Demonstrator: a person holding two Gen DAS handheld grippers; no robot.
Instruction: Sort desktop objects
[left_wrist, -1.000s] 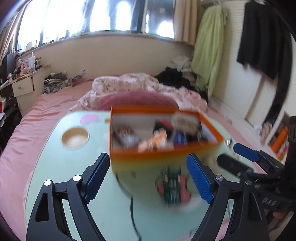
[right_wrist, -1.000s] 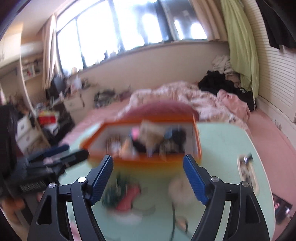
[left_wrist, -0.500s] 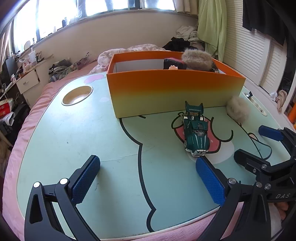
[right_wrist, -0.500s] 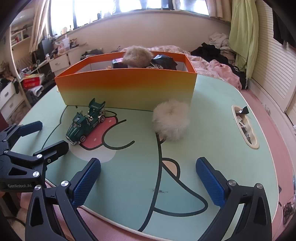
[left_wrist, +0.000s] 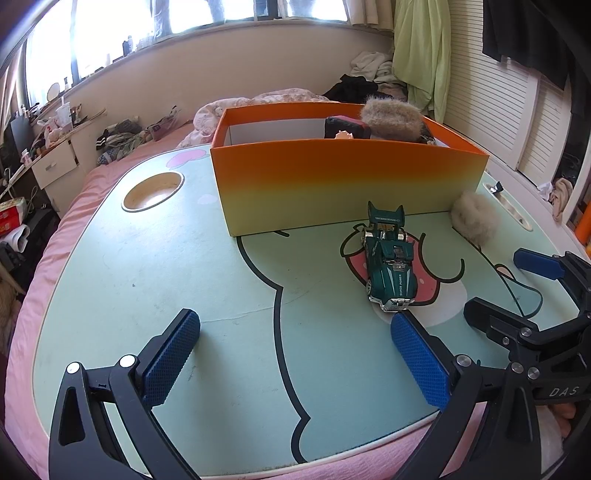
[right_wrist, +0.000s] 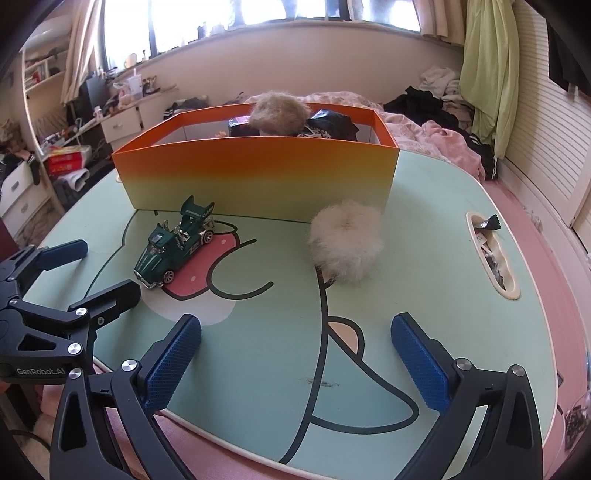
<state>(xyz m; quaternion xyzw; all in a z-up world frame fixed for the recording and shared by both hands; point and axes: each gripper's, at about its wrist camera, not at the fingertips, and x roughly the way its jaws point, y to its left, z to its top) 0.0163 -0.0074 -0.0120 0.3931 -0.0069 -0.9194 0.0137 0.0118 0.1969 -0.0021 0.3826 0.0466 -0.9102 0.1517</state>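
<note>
Both grippers hang over the near edge of a pale green table (left_wrist: 155, 266) with nothing between their blue pads. Seen from the left wrist, the left gripper (left_wrist: 295, 354) has its jaws spread wide above bare tabletop, and its right-hand pad sits just in front of the nose of a green toy car (left_wrist: 388, 262), apart from it. Seen from the right wrist, the right gripper (right_wrist: 295, 354) is spread just as wide over the cartoon drawing printed on the table, empty.

Toward the far edge stands an orange box (left_wrist: 332, 184) whose front wall fades to yellow at the bottom. A brown fluffy ball (left_wrist: 391, 118) and some dark items rise above its rim; what else lies inside is hidden by the front wall.

The toy car rests on the table on a pink patch of the drawing, just in front of the box, its rear wing toward the box. A white fluffy ball (right_wrist: 345, 240) lies on the table near the box's front right corner, well apart from the car.

A round cup hole (left_wrist: 153, 186) is sunk into the table near its far left corner, and a long slot (right_wrist: 489, 254) holding small wrappers runs along its right edge. The table sits on a pink bed (left_wrist: 48, 258).
</note>
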